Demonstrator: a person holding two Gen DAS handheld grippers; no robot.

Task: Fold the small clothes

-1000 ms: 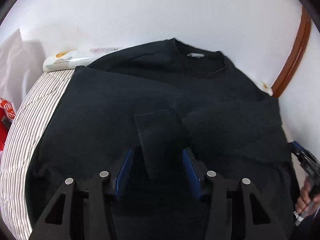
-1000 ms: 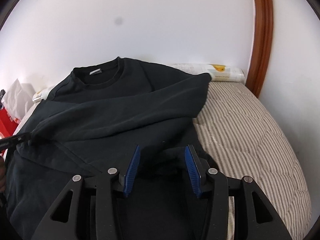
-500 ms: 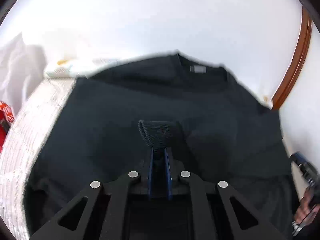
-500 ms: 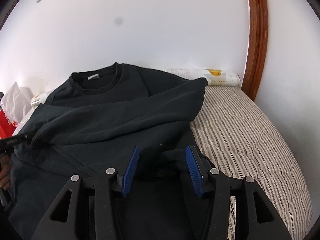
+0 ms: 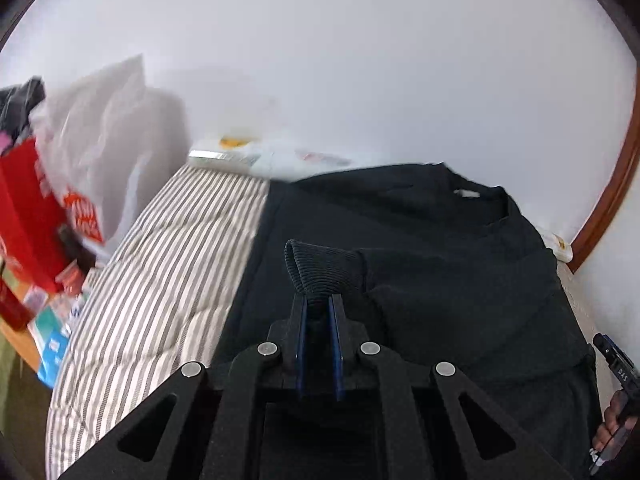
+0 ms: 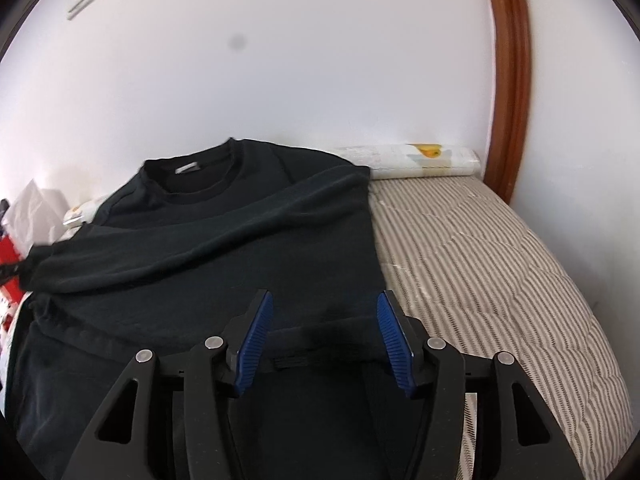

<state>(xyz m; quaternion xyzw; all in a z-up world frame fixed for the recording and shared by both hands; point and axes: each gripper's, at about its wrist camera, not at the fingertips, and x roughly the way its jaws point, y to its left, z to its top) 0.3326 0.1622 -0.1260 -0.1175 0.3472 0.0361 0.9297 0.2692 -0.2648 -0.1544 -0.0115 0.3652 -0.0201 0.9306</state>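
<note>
Two grippers over one black sweatshirt [image 6: 248,240], spread flat on a striped mattress [image 6: 480,260] against a white wall [image 6: 280,60].

Left gripper [image 5: 319,312]: blue pads pressed together, clamped on the ribbed cuff [image 5: 320,268] of a sleeve, cuff end sticking up beyond the fingertips. Sleeve [image 5: 460,312] stretched across the sweatshirt body towards the right of the left wrist view. Seen from the right wrist camera, the same sleeve lying as a diagonal band over the chest, its far end at the left edge, blurred.

Right gripper [image 6: 324,320]: jaws apart and opening, pads clear of the cloth. Between and below them the lower front of the sweatshirt, with a folded edge of black fabric running across just behind the pads. No pad pressing on it.

Collar [image 6: 192,176] turned towards the wall, with a pale neck label [image 6: 187,168] inside. Right side of the garment ending just at the bare stripes of the mattress.

Beside the wall, a rolled white package [image 6: 420,160] with an orange print, lying along the head of the mattress. Brown wooden frame [image 6: 508,80] rising at the right. To the left of the mattress, a red box [image 5: 24,216] and a white plastic bag [image 5: 100,128], both blurred. At the right edge of the left wrist view, a hand [image 5: 612,428] on a dark handle, part hidden.
</note>
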